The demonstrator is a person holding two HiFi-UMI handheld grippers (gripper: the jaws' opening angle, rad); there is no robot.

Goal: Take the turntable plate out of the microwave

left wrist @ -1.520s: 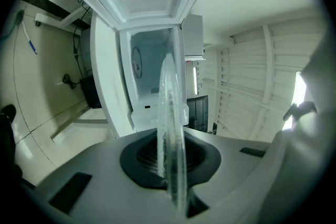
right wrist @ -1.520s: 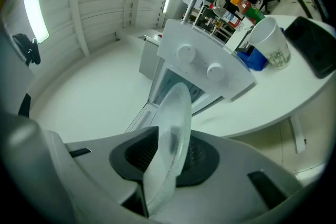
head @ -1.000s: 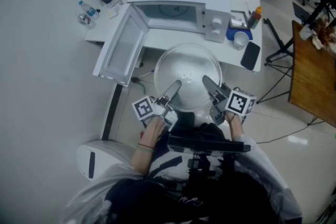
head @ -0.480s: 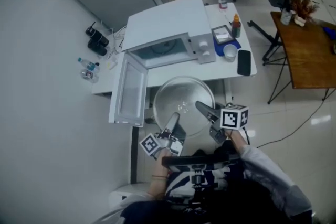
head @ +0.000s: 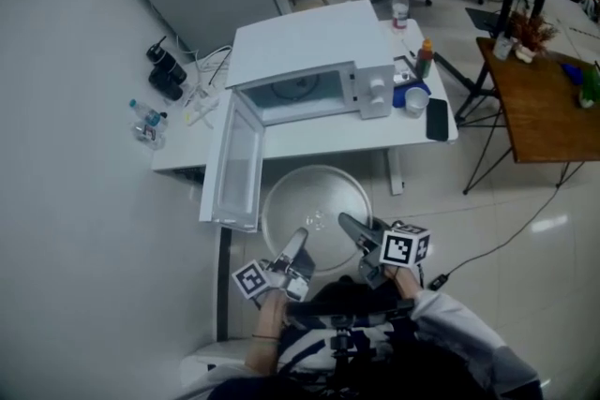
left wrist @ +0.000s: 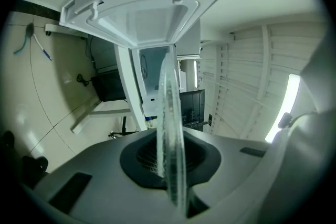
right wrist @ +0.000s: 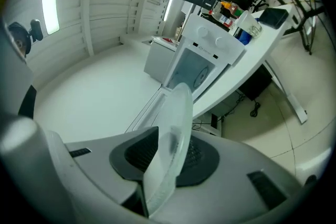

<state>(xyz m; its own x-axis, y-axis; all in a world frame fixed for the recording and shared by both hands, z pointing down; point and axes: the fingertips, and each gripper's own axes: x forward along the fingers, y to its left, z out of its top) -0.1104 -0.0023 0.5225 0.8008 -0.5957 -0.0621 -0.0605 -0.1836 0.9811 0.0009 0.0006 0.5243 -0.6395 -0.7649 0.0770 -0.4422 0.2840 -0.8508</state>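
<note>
Head view, looking steeply down.

- Turntable plate (head: 316, 213): clear glass, round, lying roughly flat in the air. It is outside the microwave (head: 309, 61), in front of the white table's (head: 319, 138) near edge and over the floor (head: 75, 229).
- Microwave door (head: 234, 166) hangs open to the left. Its lower corner is just beside the plate's left rim (touching or not, cannot tell from above).
- Left gripper (head: 298, 244): jaws closed hard on the plate's near-left rim. Its own view shows the glass edge-on, running straight up the frame, pinched between the two dark pads (left wrist: 142, 157) with almost no gap.
- Right gripper (head: 349, 226): holds the near-right rim. In its own view the jaws stand a little further apart (a thicker or tilted bite of glass), yet both pads press on the plate.
- Both grippers point level, toward the table.
- On the table right of the microwave: a cup (head: 415, 99), a dark phone (head: 437, 119) at the edge, a small orange-capped bottle (head: 426, 56).
- Wooden table (head: 539, 103) stands well apart at right.
</note>
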